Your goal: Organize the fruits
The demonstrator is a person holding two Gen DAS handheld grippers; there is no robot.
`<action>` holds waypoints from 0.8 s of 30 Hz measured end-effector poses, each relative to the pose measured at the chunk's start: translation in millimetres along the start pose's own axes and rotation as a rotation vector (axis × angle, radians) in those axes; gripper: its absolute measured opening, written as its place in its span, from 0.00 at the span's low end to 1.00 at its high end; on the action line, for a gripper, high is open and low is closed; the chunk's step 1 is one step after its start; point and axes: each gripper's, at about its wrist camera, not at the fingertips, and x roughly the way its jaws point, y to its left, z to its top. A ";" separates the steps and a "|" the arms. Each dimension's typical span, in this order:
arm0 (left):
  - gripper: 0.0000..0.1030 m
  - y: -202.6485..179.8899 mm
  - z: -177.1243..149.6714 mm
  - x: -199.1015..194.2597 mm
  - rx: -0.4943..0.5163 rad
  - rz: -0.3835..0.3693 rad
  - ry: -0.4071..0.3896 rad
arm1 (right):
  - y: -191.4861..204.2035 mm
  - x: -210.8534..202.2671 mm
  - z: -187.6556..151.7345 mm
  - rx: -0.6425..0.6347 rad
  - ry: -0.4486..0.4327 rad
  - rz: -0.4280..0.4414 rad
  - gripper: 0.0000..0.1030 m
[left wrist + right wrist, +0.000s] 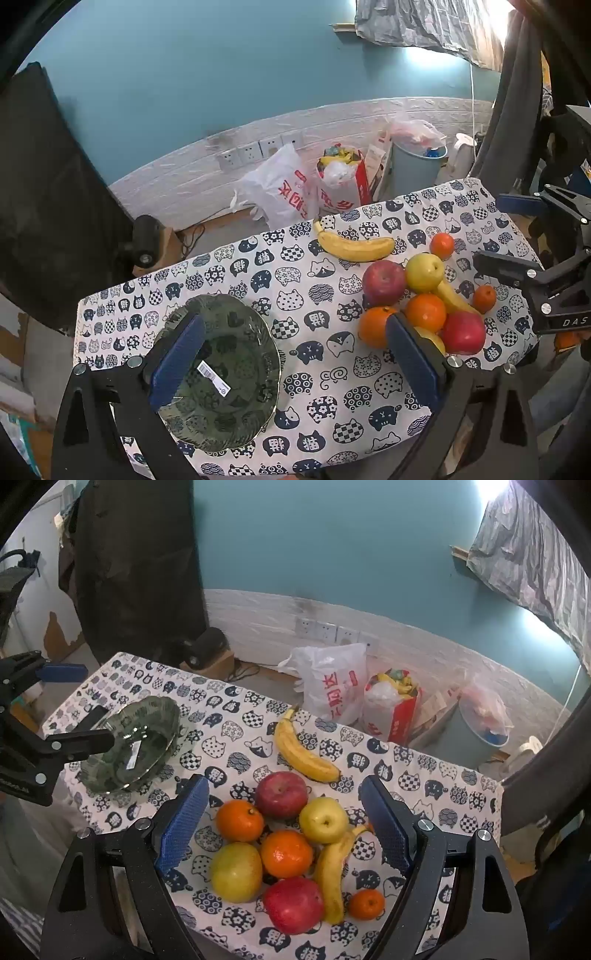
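Fruit cluster on a cat-print tablecloth (236,716), seen between and beyond the jaws of the right gripper (291,830). A red apple (281,794) lies farthest ahead of the jaws; just nearer sit an orange (240,820) toward the left pad and a yellow-green apple (324,819) toward the right pad. A second orange (286,853) occupies the middle of the gap, touching a second yellow apple (236,872) on its left and a banana (332,875) on its right. Nearest the camera lie a second red apple (293,904) and a small mandarin (366,904). A separate banana (301,751) lies alone beyond the jaw tips, apart from the heap.

The right gripper's jaws stand wide apart above the heap, its blue pads (184,827) touching no fruit and holding nothing.

In the left wrist view, the left gripper (291,363) hangs with jaws equally wide and empty. Its left pad overlaps a green glass plate (255,332), which bears a barcode sticker (214,378) and contains no fruit; the fruit cluster lies beyond and outside its right pad, with a further small mandarin (442,245) at the far edge.

Background: plastic bags (332,686), a blue bin (480,734), wall sockets (325,631) on a teal wall (332,546).
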 end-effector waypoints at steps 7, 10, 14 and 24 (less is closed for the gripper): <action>0.96 -4.8 -0.1 3.6 -0.002 -0.007 0.007 | 0.2 1.1 0.0 0.014 0.002 0.020 0.81; 0.96 -6.4 -2.1 3.3 0.001 -0.006 0.006 | -0.2 -2.4 -1.9 0.013 0.004 0.021 0.81; 0.96 -8.5 -4.5 2.1 0.004 -0.008 0.004 | 0.6 -1.2 -4.0 0.013 0.005 0.022 0.81; 0.96 -8.8 0.7 4.1 0.025 -0.015 0.006 | -1.1 -3.5 -6.5 0.000 0.000 0.009 0.80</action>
